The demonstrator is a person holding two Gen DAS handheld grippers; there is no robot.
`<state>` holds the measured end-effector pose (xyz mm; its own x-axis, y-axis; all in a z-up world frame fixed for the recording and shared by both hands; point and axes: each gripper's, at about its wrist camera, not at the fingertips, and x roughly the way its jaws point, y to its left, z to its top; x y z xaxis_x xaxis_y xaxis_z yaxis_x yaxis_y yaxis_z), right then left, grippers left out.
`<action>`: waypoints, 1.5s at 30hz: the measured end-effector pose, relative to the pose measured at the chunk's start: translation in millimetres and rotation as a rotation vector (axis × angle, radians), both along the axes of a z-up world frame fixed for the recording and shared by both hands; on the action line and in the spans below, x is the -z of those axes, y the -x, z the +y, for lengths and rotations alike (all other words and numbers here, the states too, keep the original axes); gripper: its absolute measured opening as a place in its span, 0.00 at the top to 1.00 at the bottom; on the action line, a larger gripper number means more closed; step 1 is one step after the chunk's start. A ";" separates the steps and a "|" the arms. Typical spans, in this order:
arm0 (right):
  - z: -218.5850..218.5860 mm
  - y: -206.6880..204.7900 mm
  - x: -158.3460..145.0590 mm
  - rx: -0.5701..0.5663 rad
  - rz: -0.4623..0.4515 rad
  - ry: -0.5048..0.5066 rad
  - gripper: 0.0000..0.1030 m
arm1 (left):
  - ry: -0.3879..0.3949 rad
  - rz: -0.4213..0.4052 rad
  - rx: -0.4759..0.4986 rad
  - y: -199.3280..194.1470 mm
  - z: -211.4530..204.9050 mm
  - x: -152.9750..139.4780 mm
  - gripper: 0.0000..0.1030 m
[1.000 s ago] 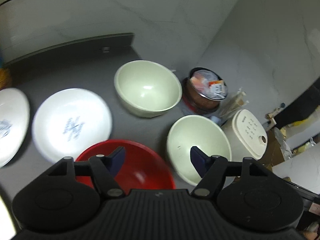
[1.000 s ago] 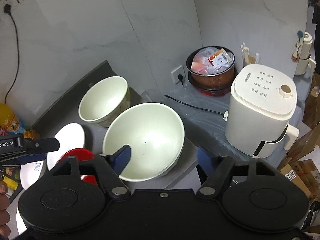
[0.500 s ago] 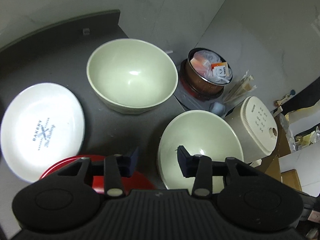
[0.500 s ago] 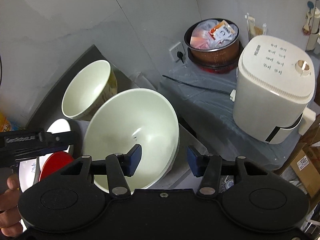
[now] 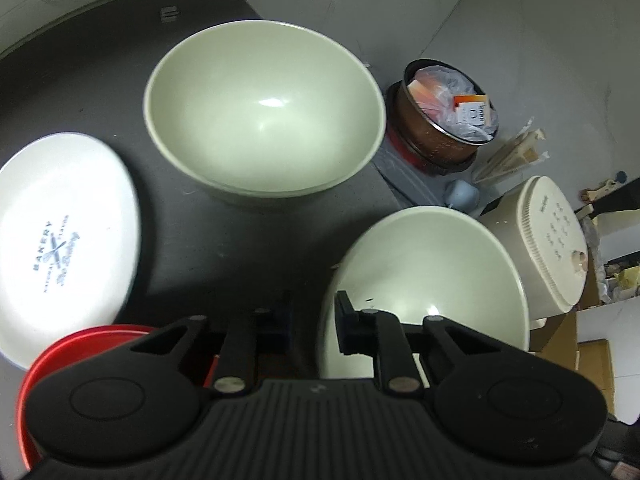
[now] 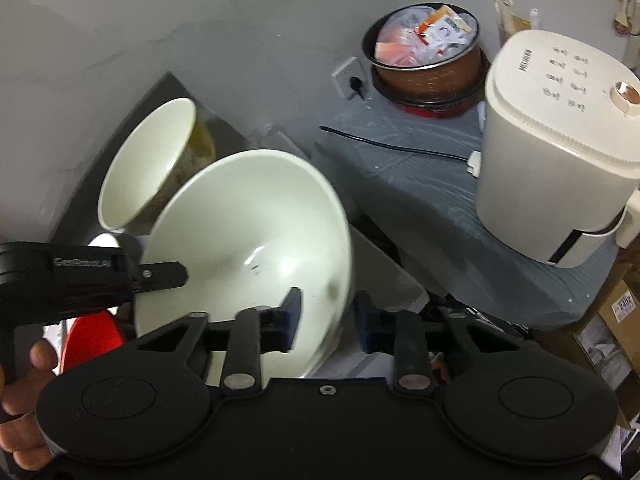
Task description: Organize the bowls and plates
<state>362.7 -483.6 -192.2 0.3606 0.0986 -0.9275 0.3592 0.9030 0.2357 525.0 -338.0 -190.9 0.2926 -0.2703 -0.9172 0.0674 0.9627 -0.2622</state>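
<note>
A near cream bowl (image 5: 432,272) (image 6: 240,220) sits at the right edge of the dark counter (image 5: 80,80). My left gripper (image 5: 315,320) straddles its left rim, jaws closing, with a dark gap still beside the rim. My right gripper (image 6: 328,320) straddles its right rim, jaws closing, one finger inside the bowl and one outside. A second cream bowl (image 5: 264,112) (image 6: 144,164) stands behind. A white "Bakery" plate (image 5: 60,232) lies at the left, and a red bowl (image 5: 92,340) sits under my left gripper's body.
Off the counter's right edge, on a lower grey surface, stand a brown pot (image 6: 428,52) full of packets and a cream cooker (image 6: 560,140) with a black cable (image 6: 400,148). Cardboard boxes (image 6: 620,308) lie at the far right. A person's hand (image 6: 24,380) holds the left gripper.
Both grippers came down toward the near cream bowl, and both sets of jaws narrowed from wide apart to a slim gap around its opposite rims.
</note>
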 end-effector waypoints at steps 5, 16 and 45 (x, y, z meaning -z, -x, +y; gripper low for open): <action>0.4 4.7 -8.1 -0.003 -0.020 0.025 0.83 | 0.023 0.003 0.011 3.2 -1.8 0.0 0.88; 4.4 9.2 -46.6 0.010 -0.112 0.045 0.83 | 0.074 -0.081 0.029 20.9 8.0 -35.9 0.88; 80.9 33.1 -97.1 -0.069 -0.210 0.047 0.83 | 0.133 -0.185 -0.083 81.7 105.8 -91.0 0.96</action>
